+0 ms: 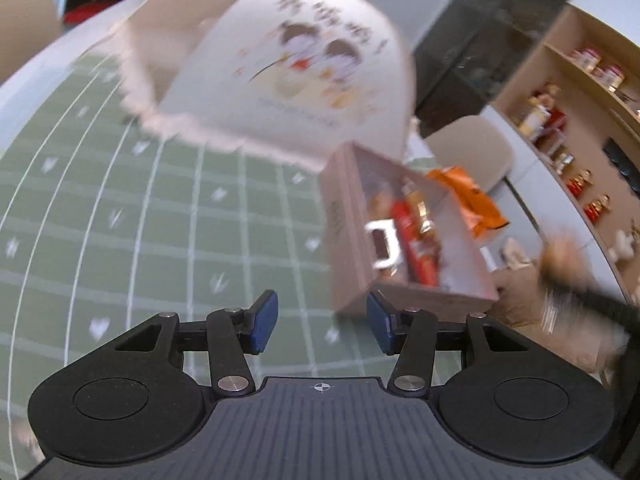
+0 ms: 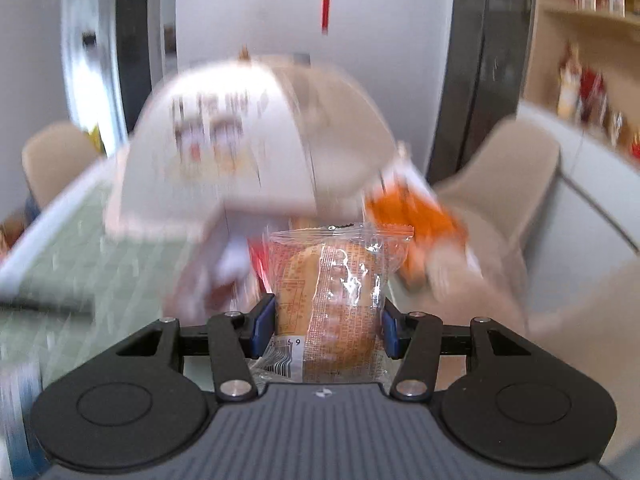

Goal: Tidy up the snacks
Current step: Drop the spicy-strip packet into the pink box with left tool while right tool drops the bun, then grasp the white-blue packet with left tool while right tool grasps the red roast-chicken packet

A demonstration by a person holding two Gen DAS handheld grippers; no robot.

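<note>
Between the blue pads of the right gripper [image 2: 328, 330], low in the right wrist view, sits a wrapped bun [image 2: 328, 304], clamped on both sides and standing upright in its clear wrapper. Beyond it, blurred, is the box [image 2: 224, 280] with its printed lid [image 2: 212, 160] raised, and an orange packet [image 2: 412, 216] lies to the right of it.

From the left wrist view the left gripper [image 1: 322, 326] is empty, its jaws wide and nothing between them; the box [image 1: 348, 248] stands just past its right pad, with red packs [image 1: 416, 236] visible inside and the lid [image 1: 304, 76] tilted above.

The step in hand looks like carrying the bun to the box. Next, I judge, it must go forward under the lid and down among the packs before the pads let go; the lid hangs close above the opening.

Underneath is a green grid cloth [image 1: 140, 220] on a white table [image 1: 36, 68]. Beige chairs [image 2: 516, 176] stand behind, and shelves [image 1: 580, 92] with jars fill the right edge.
</note>
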